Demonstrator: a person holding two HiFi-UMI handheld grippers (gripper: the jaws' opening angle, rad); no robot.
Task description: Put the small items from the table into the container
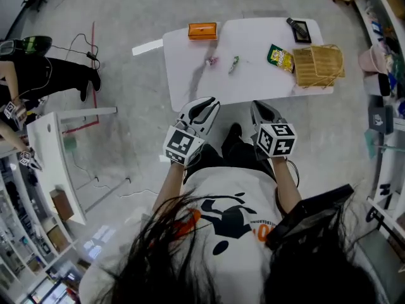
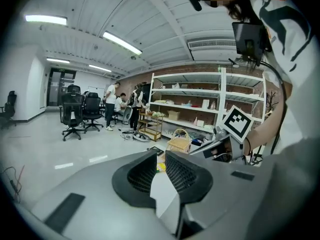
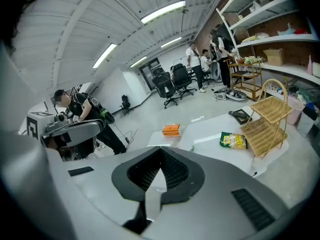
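so basically nothing's been packed yet, far as I can tell. Going left to right on the white table: an orange box at the far left corner, then a little pinkish thing, a little green thing, a yellow-green snack bag, and behind that a flat black gadget. All of it is just sitting loose on the top. The wicker basket at the right end looks like the container. I don't see any of the items in it, so I'd say the whole job is still to do

Down at the near edge of the table, the left gripper has its jaws a sliver apart with nothing in between. The right gripper is pinched fully together, also empty

Hard bits: the pink and green things are too tiny to name. I can't really see the basket's bottom from above either, and the person's hair covers the lower part of the head view
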